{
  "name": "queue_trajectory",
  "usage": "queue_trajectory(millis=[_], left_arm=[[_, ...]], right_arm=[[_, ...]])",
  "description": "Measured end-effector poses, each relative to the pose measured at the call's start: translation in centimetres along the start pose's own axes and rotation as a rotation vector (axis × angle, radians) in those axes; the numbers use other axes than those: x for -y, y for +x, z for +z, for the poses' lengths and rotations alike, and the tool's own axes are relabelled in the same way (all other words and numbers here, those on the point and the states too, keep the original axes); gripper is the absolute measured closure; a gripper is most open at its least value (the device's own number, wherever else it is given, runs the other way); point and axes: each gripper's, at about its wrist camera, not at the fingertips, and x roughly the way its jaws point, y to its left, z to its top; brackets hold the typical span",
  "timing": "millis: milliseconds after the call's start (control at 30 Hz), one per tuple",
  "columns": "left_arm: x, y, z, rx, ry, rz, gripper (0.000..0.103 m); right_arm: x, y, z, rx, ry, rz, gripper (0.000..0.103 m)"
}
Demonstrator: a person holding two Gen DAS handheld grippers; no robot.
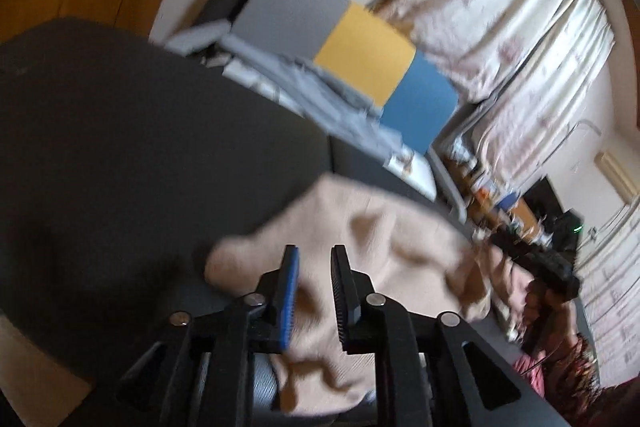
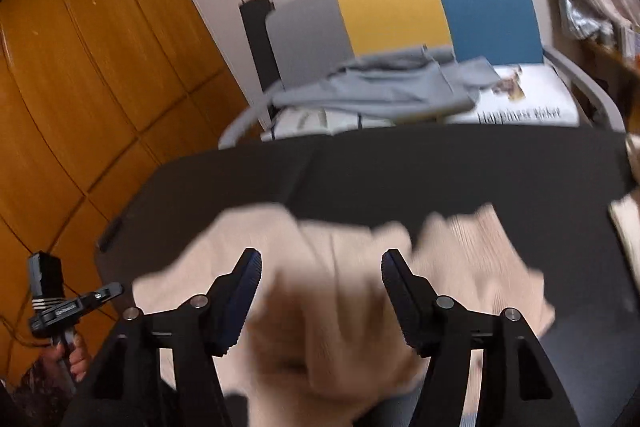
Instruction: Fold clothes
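Left tongs [image 1: 314, 255]: we are holding them low over the near edge of the dark tabletop [image 1: 120, 155], fingers standing a narrow gap apart with beige cloth running between and under them; we cannot tell whether they are pinching it.

Right tongs [image 2: 322, 259]: we are holding them spread wide, gripping nothing, with the cloth lying in the gap between the fingers.

Garment: a beige ribbed knit [image 2: 320, 307] is lying crumpled on the near part of the tabletop [image 2: 400, 167], its far edge ragged against the dark surface and its near edge spilling toward us; in the left wrist view the same knit [image 1: 360, 247] is bunching up to the right of the fingers. Both views are blurring it.

Far side: a chair with a grey, yellow and blue back [image 2: 400, 7] is standing just beyond the tabletop, carrying a grey garment [image 2: 380, 87] on top of printed white fabric [image 2: 520, 99].

Background: pale patterned curtains [image 1: 520, 27] are hanging at the right, and an orange wood floor [image 2: 80, 67] is showing at the left.

Person: a hand [image 2: 78, 355] is gripping the other tool's handle at the lower left of the right wrist view.
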Motion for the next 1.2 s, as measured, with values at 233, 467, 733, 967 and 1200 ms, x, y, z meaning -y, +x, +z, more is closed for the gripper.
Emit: queue_trajectory(millis=[233, 467, 733, 967, 1200], left_arm=[[2.0, 8.4, 3.0, -0.176, 0.081, 0.090, 0.082], [4.2, 12.5, 3.9, -0.218, 0.176, 0.101, 0.101], [6.0, 4.6, 1.0, -0.004, 0.261, 0.030, 0.102], [3.9, 2.7, -4.8, -0.040, 0.214, 0.047, 0.102], [6.3, 1.2, -3.2, 0.010, 0.316, 0.057, 0.082]], right_arm=[[-2.8, 8.3, 2.2, -0.245, -0.059, -0.007, 0.038], [-4.2, 8.3, 0.5, -0.204, -0.147, 0.000, 0.094], [-11.2, -4.3, -4.7, 0.150, -0.627, 0.143, 0.094], [-10.3, -3.0, -14.7, -0.058, -0.684, 0.144, 0.094], [-7.2, -2.5, -16.7, -0.162, -0.505, 0.163, 0.088]])
